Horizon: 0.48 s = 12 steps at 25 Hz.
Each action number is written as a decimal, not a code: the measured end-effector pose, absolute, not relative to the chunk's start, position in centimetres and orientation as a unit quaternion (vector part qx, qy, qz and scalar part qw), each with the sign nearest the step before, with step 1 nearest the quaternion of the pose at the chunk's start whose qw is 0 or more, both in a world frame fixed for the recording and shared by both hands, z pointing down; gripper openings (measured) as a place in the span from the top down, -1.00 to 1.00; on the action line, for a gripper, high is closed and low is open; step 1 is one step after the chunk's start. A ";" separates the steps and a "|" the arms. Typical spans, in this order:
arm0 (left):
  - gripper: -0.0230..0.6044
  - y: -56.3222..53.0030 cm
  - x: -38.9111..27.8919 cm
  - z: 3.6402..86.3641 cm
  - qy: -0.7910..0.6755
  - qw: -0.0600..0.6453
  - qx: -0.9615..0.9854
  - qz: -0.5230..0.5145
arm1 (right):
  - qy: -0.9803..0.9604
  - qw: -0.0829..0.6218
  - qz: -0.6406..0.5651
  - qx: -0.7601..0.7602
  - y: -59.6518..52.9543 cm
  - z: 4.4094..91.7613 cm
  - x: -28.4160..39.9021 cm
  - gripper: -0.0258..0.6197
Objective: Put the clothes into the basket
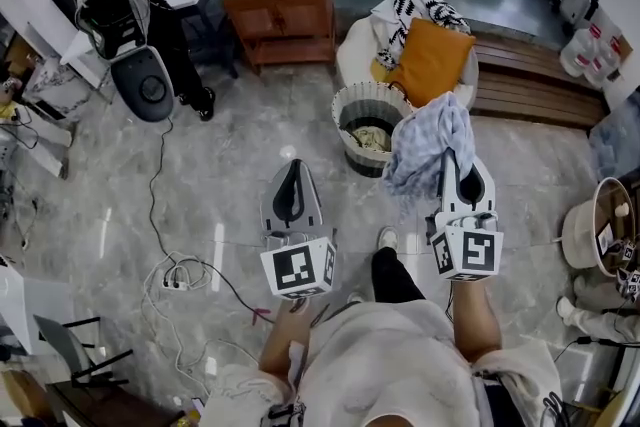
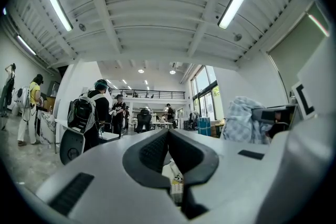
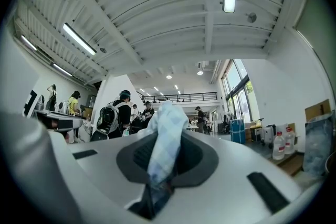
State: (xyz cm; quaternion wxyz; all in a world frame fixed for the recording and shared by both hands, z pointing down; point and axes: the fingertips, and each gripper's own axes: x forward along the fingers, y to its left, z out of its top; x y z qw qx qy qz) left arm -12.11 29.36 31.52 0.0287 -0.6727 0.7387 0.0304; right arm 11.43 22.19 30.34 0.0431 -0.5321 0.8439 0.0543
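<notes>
My right gripper [image 1: 449, 155] is shut on a light blue checked cloth [image 1: 428, 147], which bunches up above the jaws and hangs beside them. In the right gripper view the cloth [image 3: 167, 131] stands pinched between the dark pads of the right gripper [image 3: 164, 140]. A striped round basket [image 1: 345, 107] stands on the floor just beyond and left of the cloth, with pale clothes [image 1: 372, 138] inside. My left gripper [image 1: 293, 164] is held level to the left, tips together, nothing in it. In the left gripper view, the left gripper [image 2: 168, 132] is shut and the cloth [image 2: 240, 120] shows at the right.
Behind the basket is a white seat with an orange cushion [image 1: 432, 60] and a black-and-white garment. A wooden cabinet [image 1: 280, 10] stands at the back, a person with a backpack [image 1: 130, 10] at the left. Cables and a power strip [image 1: 175, 280] lie on the floor.
</notes>
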 end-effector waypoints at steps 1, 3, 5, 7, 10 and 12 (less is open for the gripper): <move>0.91 28.7 -12.0 31.7 0.738 0.029 -0.674 0.030 | 0.844 0.043 0.055 -0.533 21.6 30.6 11.4 0.83; 0.91 27.2 -11.7 32.0 0.736 0.028 -0.676 0.030 | 0.845 0.040 0.055 -0.531 20.2 31.1 11.3 0.83; 0.91 25.4 -11.0 32.5 0.733 0.026 -0.679 0.029 | 0.847 0.036 0.054 -0.527 18.5 31.8 11.5 0.83; 0.91 23.6 -10.2 33.1 0.732 0.025 -0.681 0.027 | 0.850 0.036 0.054 -0.523 16.7 32.5 12.0 0.83; 0.91 20.2 -9.3 32.8 0.732 0.023 -0.681 0.023 | 0.852 0.037 0.046 -0.520 13.5 32.7 12.9 0.83; 0.91 17.7 -8.8 32.3 0.732 0.023 -0.680 0.020 | 0.852 0.035 0.037 -0.521 11.0 32.3 13.3 0.83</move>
